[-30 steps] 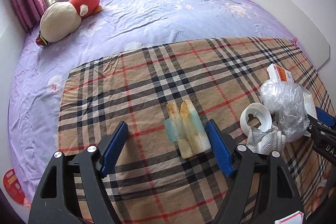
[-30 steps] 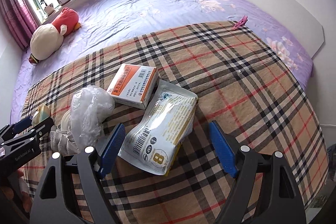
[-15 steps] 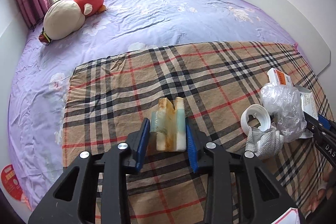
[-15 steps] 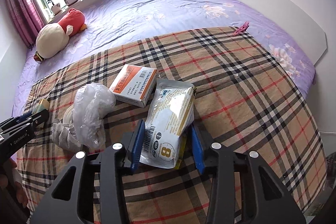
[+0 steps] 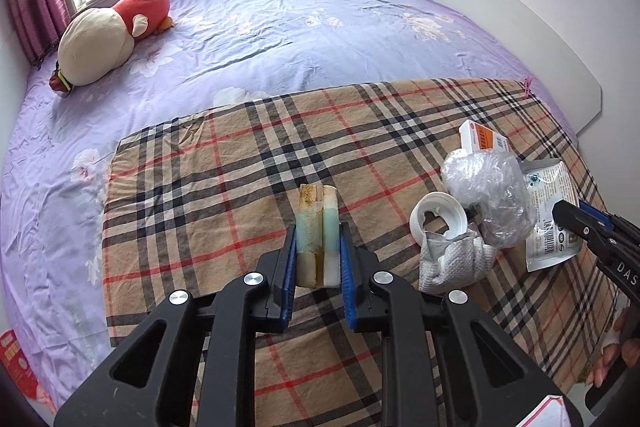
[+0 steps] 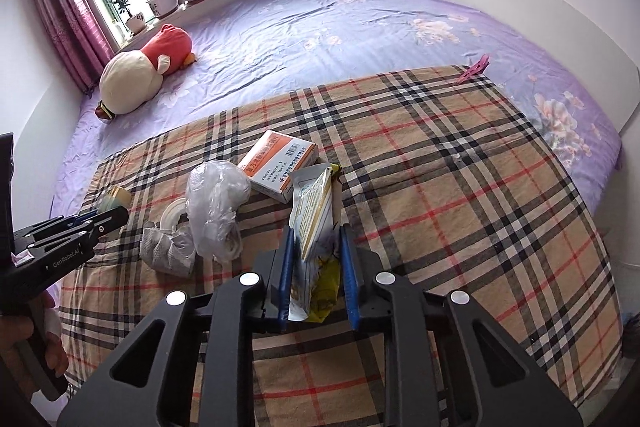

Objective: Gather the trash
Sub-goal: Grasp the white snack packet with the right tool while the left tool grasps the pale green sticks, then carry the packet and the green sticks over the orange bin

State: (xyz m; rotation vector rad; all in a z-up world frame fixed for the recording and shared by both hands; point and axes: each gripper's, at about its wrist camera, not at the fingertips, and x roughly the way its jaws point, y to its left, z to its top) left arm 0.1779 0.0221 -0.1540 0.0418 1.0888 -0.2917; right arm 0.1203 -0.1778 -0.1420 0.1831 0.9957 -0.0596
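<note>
The left gripper (image 5: 318, 259), whose jaws were standing wide on either side of the stained green-and-white wrapper (image 5: 318, 235) a second ago, has just been closing and is now pinching that wrapper, folding it into a narrow upright strip between the blue pads. The right gripper (image 6: 318, 267) has likewise just been closing on the printed snack pouch (image 6: 314, 223), which was lying flat on the plaid blanket (image 6: 440, 195) and is now being squeezed on edge, crumpling, and lifting slightly with the gripper off the blanket.
</note>
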